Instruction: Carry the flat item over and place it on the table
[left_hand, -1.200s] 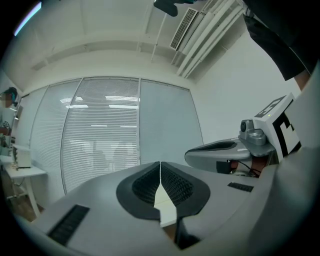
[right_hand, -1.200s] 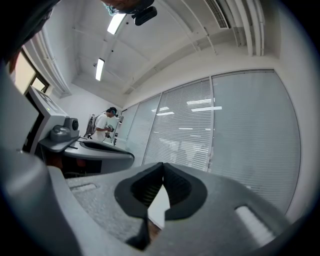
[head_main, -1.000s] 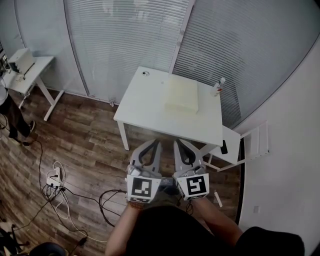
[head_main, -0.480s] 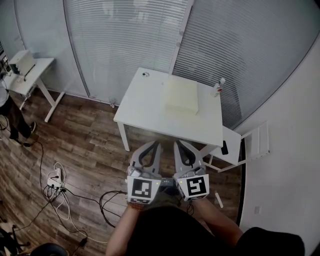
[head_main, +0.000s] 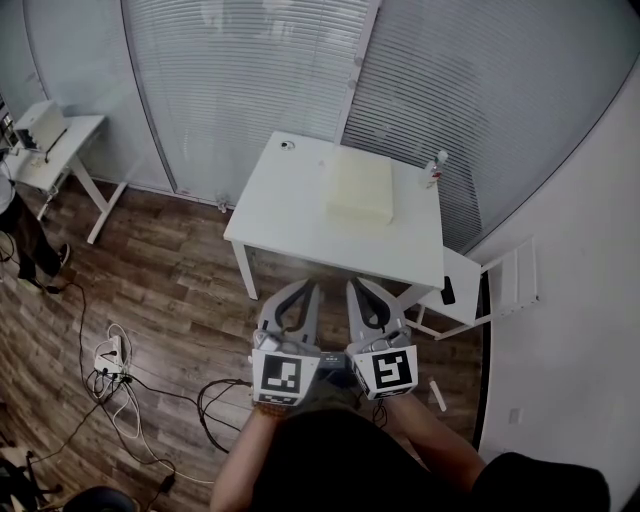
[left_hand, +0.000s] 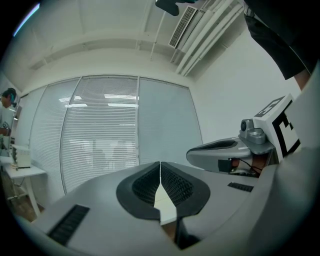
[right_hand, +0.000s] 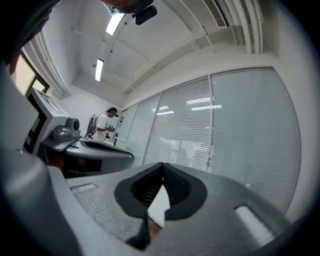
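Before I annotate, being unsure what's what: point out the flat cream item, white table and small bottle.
flat cream item (head_main: 360, 190), head view, top face centre.
white table (head_main: 285, 215), head view, bare top.
small bottle (head_main: 434, 170), head view, body.

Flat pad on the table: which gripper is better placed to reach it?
Right, slightly. The right gripper lines up with the flat pad on the table; the left gripper sits off to its side. Both are shut and empty.

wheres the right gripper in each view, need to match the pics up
Head view: right gripper at lower centre.
Left gripper view: right gripper at mid right, side-on.
Right gripper view: right gripper fills the bottom, shut.
Shared landmark: blinds.
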